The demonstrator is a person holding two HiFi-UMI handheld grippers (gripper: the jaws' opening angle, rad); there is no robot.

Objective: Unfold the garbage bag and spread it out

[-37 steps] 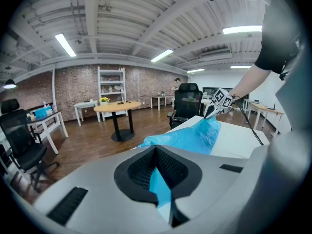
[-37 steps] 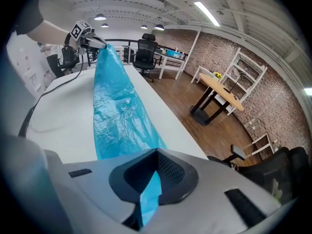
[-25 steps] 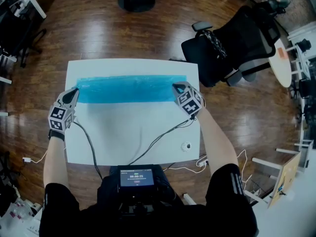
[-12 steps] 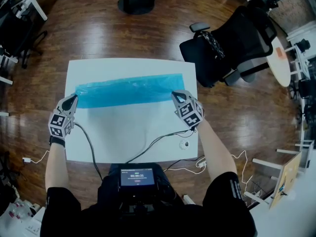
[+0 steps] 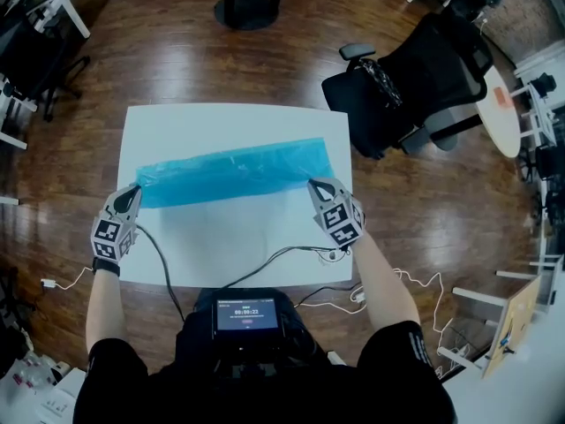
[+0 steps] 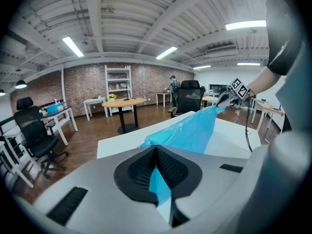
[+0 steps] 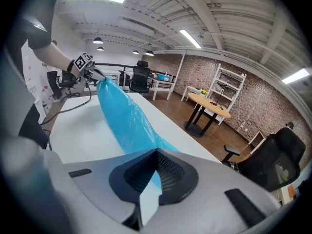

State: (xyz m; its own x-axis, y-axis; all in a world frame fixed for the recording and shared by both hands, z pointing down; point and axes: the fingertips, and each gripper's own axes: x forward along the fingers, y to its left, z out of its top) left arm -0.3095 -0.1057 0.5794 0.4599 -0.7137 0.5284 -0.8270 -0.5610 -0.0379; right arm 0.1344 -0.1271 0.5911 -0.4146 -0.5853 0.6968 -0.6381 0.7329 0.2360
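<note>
With the left gripper (image 5: pixel 134 189) and right gripper (image 5: pixel 314 184) clenching its ends, the bag (image 5: pixel 234 170) stretches lengthwise between the jaws over the bench (image 5: pixel 231 241); opening its width seems left.

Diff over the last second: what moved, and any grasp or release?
The left gripper and right gripper pulled back toward the person. They drew the near edge of the translucent blue plastic garbage bag with them, so it spreads wider over the white table. Nothing was grabbed or released: both jaws stayed shut on the bag's near corners. Its far edge roughly held.
</note>
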